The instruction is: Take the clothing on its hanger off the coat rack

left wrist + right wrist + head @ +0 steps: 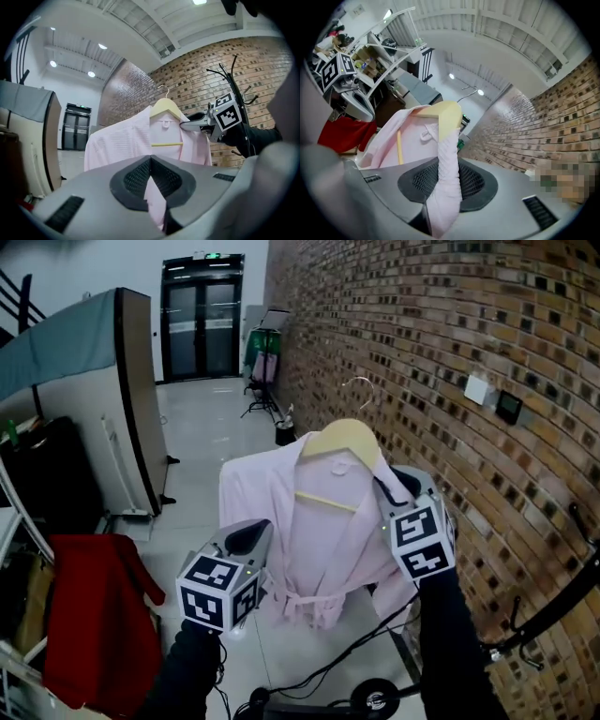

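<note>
A pale pink robe (323, 540) hangs on a wooden hanger (342, 439), and the hanger's metal hook (361, 388) stands free in the air. My right gripper (386, 486) is shut on the robe's right shoulder (447, 154) where it lies over the hanger's arm (447, 115). My left gripper (258, 535) is lower at the robe's left side, shut on a fold of pink fabric (154, 197). The black coat rack (562, 606) stands to the right, apart from the hanger; its hooks (233, 75) rise behind the right gripper (187, 125).
A brick wall (450, 381) runs along the right. A red garment (94, 615) hangs at the lower left beside a grey-topped partition (103, 399). A wheeled black base (375, 697) and cables lie on the floor below the robe. Dark double doors (202, 320) are far back.
</note>
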Demonstrator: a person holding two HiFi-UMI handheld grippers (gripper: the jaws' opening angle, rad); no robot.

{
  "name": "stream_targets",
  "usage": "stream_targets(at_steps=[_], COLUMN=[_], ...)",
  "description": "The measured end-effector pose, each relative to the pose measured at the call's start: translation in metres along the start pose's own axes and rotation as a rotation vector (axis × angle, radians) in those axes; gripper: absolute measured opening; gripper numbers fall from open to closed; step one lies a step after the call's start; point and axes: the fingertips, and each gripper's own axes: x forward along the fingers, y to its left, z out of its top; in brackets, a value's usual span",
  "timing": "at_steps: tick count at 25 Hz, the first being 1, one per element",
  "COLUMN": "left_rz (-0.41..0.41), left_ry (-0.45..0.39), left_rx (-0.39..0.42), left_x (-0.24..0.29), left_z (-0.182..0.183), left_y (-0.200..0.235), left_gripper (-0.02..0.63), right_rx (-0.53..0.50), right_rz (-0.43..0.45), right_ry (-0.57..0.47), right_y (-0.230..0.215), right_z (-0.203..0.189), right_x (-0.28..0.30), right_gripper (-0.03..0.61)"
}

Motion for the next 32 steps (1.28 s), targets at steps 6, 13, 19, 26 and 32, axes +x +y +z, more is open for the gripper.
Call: stream_targets(at_steps=[6,13,19,26,32], left_rz=[0.225,0.493,0.647,0.78,0.888], left_ry=[0.031,0.041,0.032,0.023,0.035], left_rx=[-0.005,-0.018,0.0,0.029,0.036], left_x=[-0.085,-0.228,-0.345,-0.47,-0.569], left_z=[-0.015,-0.023,-0.012,-0.001,0.001], left_y=[0.057,0.152,0.234,0.315,0.37], left_gripper=[0.012,0.012,0.012,0.012,0.012], right_rx=[-0.028,-0.066,-0.066,-0.061,-0.057], right_rz=[0.148,0.312,0.418,0.533,0.615], right_ry=[-0.147,-0.334,-0.448,-0.586,-0.68], right_y=[0.073,0.189,0.286,0.401,0.495], right_z=[0.065,0.199,0.319,0.455,0.559], right_x=[0.038,0.064,0.078,0.079,0.07], right_gripper=[0.1,0.1,0.1,0.1,0.1])
